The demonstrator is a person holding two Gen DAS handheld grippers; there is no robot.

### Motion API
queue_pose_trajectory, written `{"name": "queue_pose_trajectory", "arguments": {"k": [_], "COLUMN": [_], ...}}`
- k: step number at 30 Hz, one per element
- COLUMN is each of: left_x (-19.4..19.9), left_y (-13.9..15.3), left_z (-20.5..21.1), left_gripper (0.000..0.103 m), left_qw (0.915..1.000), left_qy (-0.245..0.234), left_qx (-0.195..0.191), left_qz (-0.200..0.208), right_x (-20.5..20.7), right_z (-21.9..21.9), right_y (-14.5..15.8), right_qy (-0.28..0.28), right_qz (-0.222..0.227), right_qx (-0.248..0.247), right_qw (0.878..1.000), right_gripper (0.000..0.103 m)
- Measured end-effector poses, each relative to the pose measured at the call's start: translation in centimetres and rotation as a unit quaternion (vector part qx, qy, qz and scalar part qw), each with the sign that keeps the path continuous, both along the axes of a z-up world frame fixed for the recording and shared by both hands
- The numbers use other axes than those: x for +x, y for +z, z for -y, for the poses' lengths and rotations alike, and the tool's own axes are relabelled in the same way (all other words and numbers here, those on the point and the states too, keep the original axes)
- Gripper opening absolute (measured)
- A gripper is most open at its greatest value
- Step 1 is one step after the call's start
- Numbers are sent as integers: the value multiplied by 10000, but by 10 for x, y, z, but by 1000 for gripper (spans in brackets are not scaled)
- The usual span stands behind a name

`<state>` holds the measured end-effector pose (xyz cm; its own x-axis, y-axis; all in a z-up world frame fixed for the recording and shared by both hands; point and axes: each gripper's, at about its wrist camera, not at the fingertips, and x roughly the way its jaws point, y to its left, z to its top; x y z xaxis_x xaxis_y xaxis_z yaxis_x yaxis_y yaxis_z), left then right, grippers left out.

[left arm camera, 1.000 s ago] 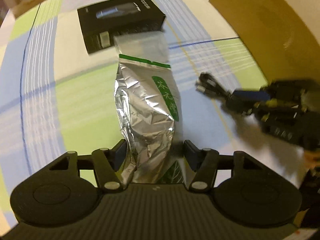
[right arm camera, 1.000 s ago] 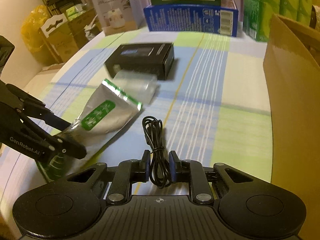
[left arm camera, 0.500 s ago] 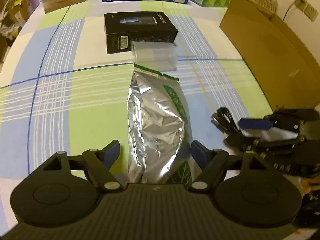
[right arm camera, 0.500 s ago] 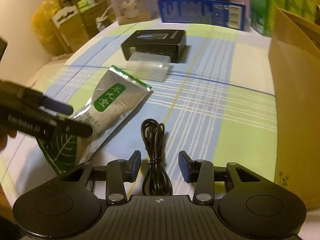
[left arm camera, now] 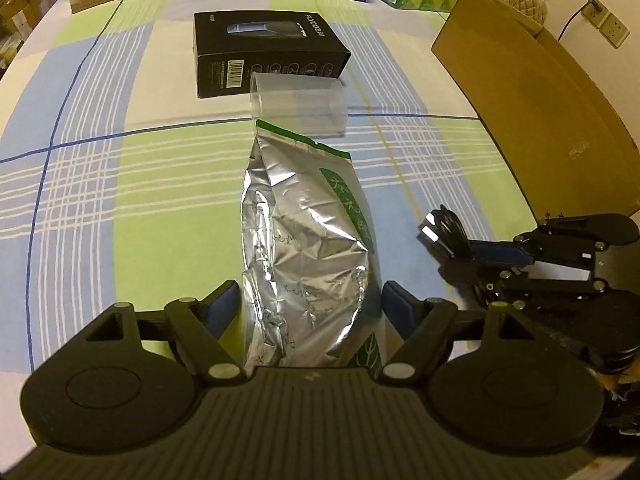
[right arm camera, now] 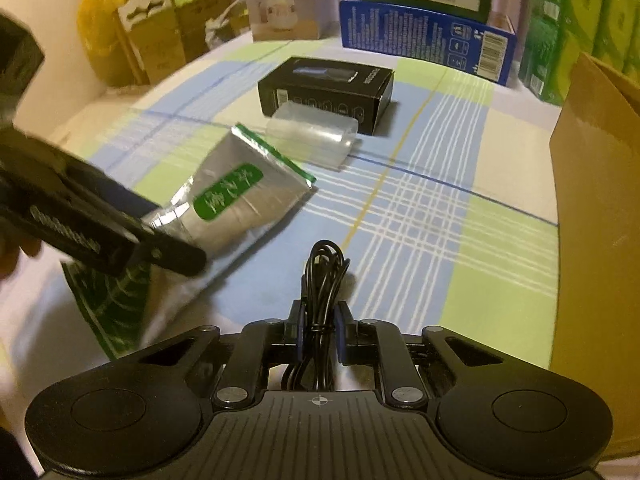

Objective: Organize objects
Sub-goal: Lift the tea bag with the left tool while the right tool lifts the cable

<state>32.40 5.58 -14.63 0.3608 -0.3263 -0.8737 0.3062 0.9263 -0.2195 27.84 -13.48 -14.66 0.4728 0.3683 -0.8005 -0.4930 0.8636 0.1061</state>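
Cable (right arm camera: 322, 280) sits pinched in the right hand-held gripper (right arm camera: 319, 326); left hand-held gripper (left arm camera: 310, 308) spread wide around foil pouch (left arm camera: 308, 240).

Dim yellowish light, perhaps overhead; edges warped.

Silver foil pouch (left arm camera: 308, 248) is lying mid-frame on the checked tablecloth (left arm camera: 160, 208), clear plastic cup (left arm camera: 298, 104) sitting above it, black carton (left arm camera: 268, 54) behind, coiled black cable (left arm camera: 446, 226) lying right.
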Motion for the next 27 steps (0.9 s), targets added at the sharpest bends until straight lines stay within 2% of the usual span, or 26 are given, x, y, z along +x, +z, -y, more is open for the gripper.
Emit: {"name": "queue_pose_trajectory", "arguments": {"k": [5,13,16,17,18,23,25,27], "left_x": [4,4,3,3,3,3,3,3], "left_y": [0,-3,-3,-2,0,1,0,0], "left_z": [6,24,24,22,19,15,17,19], "left_gripper": [73,72,63,50,47,47,50,56], "left_qw": [10000,9982,9979,9984,9989,9990,9987,9983], "left_qy": [42,-91,-88,-68,28,-10,-34,-52], "left_qx": [49,553,575,462,363,335,409,500], "left_qz": [43,230,282,314,298,303,289,291], "right_x": [2,7,7,7,7,9,10,10], "right_z": [1,8,10,10,11,15,16,17], "right_y": [5,5,7,7,7,10,11,12], "right_qy": [-107,-257,-303,-319,-336,-424,-438,-456], "right_qz": [-18,-129,-139,-135,-132,-110,-106,-111], "right_qx": [64,227,277,284,294,370,399,433], "right_qw": [9999,9993,9991,9990,9989,9984,9982,9980], "right_gripper": [11,11,11,11,11,11,11,11]}}
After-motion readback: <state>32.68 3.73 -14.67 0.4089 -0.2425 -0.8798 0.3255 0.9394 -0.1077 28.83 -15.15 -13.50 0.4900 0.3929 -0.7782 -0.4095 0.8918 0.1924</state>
